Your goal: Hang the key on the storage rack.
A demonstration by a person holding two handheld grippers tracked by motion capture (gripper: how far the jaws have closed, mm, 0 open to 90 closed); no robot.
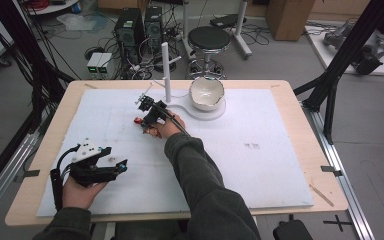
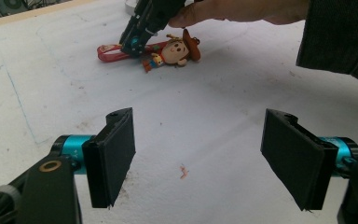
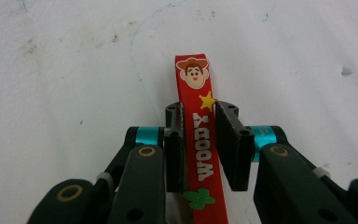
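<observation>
My right gripper [image 3: 200, 140] is clamped on the red rubber strap printed with a cowboy face, a yellow star and white letters [image 3: 196, 93]; its two black jaws have closed in on the strap's edges, with the star just past the pads. The strap lies flat on the white foam-covered table [image 1: 240, 165], a little left of the table's middle and toward its far side. In the left gripper view I see the strap [image 2: 114, 52] joined to a small cowboy figure with a brown hat [image 2: 177, 50], which lies on its side just beside the right gripper [image 2: 135, 45], under my right hand [image 2: 233, 10].

My left gripper [image 1: 121, 165] sits near the front left corner of the table, held in my left hand [image 1: 80, 192], well apart from the strap. Its jaws stand wide apart with nothing between them.

Beyond the strap stands a white post on a white base [image 1: 167, 75], with a white bowl [image 1: 206, 93] on that base.
</observation>
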